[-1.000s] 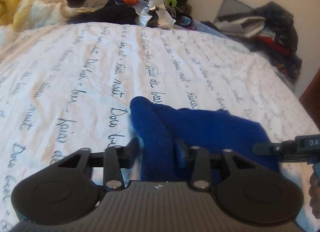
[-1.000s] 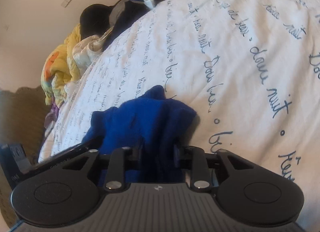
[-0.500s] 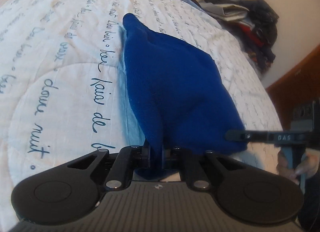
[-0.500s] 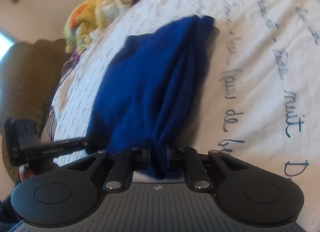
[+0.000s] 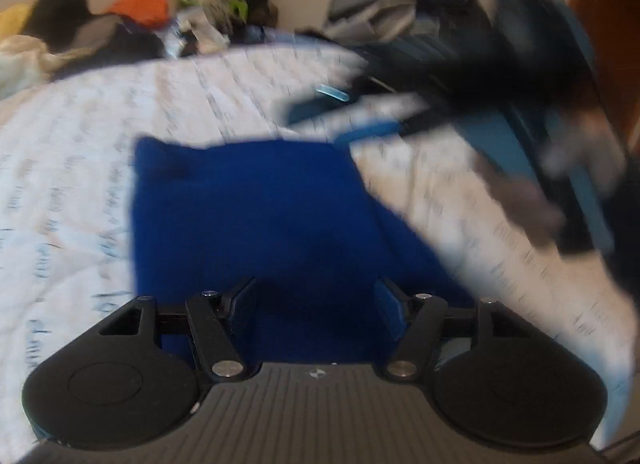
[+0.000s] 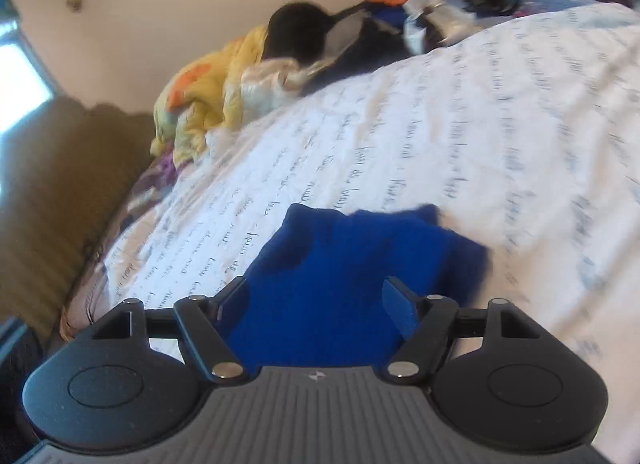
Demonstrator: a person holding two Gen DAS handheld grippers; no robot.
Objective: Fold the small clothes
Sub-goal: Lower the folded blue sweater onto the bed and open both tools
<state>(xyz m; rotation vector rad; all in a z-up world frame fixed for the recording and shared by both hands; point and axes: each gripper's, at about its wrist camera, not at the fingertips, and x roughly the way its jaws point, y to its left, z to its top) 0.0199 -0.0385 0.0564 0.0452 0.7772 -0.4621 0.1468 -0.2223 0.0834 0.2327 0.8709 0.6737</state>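
Blue knit garment (image 5: 256,216): lying folded, roughly square, on white script-printed quilt (image 5: 80,168) | left gripper (image 5: 316,300): jaws just opening, standing spread, cloth between pads, unpinched | right gripper (image 6: 316,300): likewise spreading, gripping nothing, over the garment's near edge.

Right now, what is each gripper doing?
Left gripper: open, jaws just opened, blue garment released.
Right gripper: open, jaws just opened, holding nothing.

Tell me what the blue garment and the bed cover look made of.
Blue garment: looks like a soft knit or fleece, matte and fuzzy, with no shine; motion blur hides the weave. Bed cover: appears to be thin woven cotton, white and matte, printed with dark handwritten script and lightly wrinkled.
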